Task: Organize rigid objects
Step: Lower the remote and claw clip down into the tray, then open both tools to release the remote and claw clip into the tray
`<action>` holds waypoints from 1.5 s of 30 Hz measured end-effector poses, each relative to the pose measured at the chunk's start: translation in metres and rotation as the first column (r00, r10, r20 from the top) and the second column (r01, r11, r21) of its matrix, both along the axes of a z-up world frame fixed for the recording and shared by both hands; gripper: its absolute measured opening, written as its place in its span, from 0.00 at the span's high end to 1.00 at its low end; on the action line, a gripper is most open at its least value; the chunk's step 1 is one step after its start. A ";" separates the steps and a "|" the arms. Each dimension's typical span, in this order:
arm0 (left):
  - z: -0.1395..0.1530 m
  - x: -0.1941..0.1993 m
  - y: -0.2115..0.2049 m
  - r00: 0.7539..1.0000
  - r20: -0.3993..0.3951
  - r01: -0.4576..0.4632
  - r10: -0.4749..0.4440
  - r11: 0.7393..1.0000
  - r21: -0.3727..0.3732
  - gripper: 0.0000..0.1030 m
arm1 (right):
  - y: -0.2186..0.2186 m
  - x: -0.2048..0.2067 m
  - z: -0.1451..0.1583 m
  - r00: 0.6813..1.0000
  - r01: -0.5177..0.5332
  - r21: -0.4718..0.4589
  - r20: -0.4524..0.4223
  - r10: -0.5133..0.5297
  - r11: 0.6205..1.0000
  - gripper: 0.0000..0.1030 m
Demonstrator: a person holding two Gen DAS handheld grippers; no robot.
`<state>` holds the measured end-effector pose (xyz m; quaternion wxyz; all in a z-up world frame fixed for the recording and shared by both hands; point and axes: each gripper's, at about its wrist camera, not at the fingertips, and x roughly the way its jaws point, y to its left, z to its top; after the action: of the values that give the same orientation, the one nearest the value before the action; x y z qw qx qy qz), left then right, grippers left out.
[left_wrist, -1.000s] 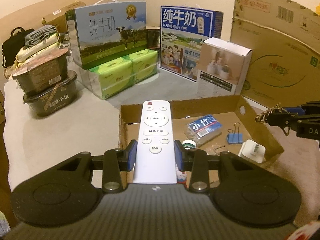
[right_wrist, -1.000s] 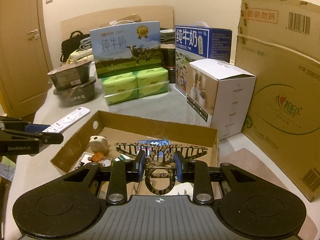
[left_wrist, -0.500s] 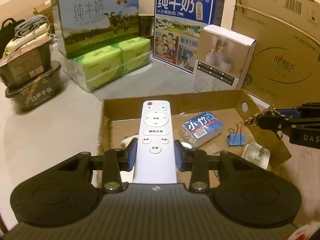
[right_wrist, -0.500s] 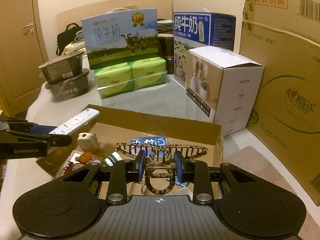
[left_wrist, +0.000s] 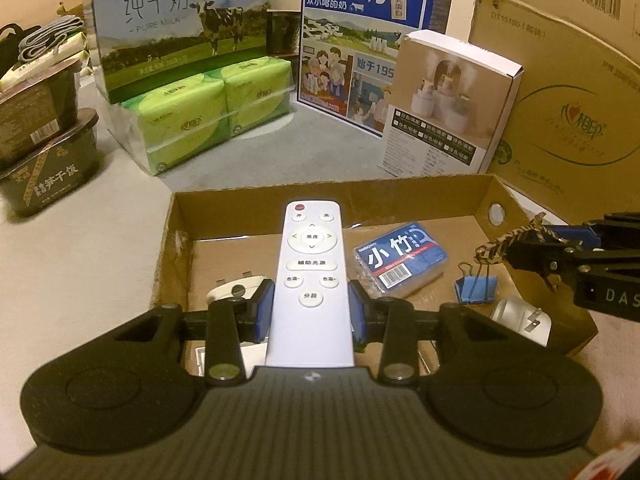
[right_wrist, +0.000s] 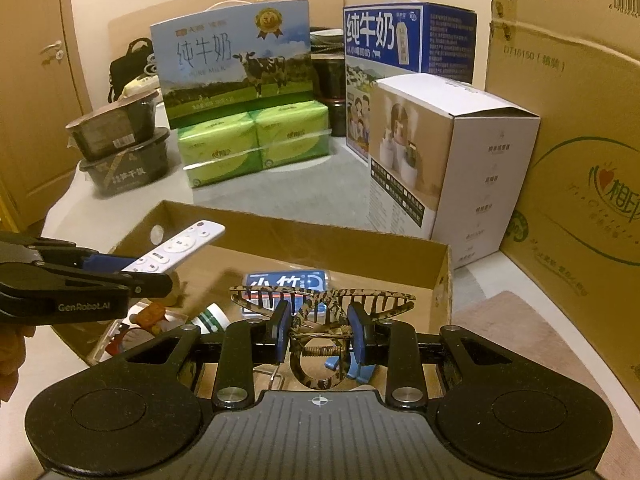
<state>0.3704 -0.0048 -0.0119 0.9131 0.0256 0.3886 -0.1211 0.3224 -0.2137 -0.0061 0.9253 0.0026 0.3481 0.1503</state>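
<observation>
My left gripper (left_wrist: pixel 311 312) is shut on a white remote control (left_wrist: pixel 311 276), held flat over the shallow cardboard tray (left_wrist: pixel 332 194). The right gripper (right_wrist: pixel 319 332) is shut on a tortoiseshell hair claw clip (right_wrist: pixel 322 300), above the tray's near right part (right_wrist: pixel 442 276). In the tray lie a blue-labelled clear box (left_wrist: pixel 400 258), a blue binder clip (left_wrist: pixel 476 288), a white plug (left_wrist: pixel 520 318) and several small items. Each gripper shows in the other's view: the left gripper (right_wrist: pixel 152 276) with the remote (right_wrist: pixel 180 246), the right gripper (left_wrist: pixel 516 246) with the clip (left_wrist: pixel 506 236).
Behind the tray stand two milk cartons (left_wrist: pixel 180 28) (left_wrist: pixel 372 28), green tissue packs (left_wrist: pixel 200 120), a white humidifier box (left_wrist: pixel 448 104) and a large cardboard box (left_wrist: pixel 568 80). Dark food bowls (left_wrist: pixel 44 152) are stacked at the left. A door (right_wrist: pixel 36 80) is at far left.
Both grippers have moved forward and down toward the tray, still holding the remote and the hair clip. The tray and the boxes behind it now look nearer.
</observation>
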 end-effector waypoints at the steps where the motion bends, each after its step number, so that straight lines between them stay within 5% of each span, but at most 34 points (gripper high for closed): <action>1: -0.001 0.001 -0.001 1.000 -0.002 0.001 -0.001 1.000 0.000 0.66 | 0.000 0.001 -0.001 1.000 0.000 -0.001 -0.001 0.000 1.000 0.70; 12: -0.003 0.006 -0.007 1.000 0.014 0.002 -0.002 1.000 0.021 0.66 | -0.001 0.005 -0.003 1.000 0.003 0.000 -0.005 -0.003 1.000 0.70; 16: 0.000 0.004 -0.005 0.999 0.036 -0.012 0.012 1.000 0.024 0.54 | -0.002 0.006 -0.005 1.000 0.005 -0.002 -0.006 -0.005 1.000 0.70; 45: 0.004 -0.006 0.005 0.999 0.044 -0.024 0.022 0.999 0.031 0.54 | -0.005 0.008 -0.010 0.999 0.027 0.031 -0.043 -0.026 0.999 0.70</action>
<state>0.3640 0.0006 -0.0083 0.9222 0.0383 0.3707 -0.1038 0.3303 -0.2189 -0.0161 0.9194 0.0250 0.3653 0.1432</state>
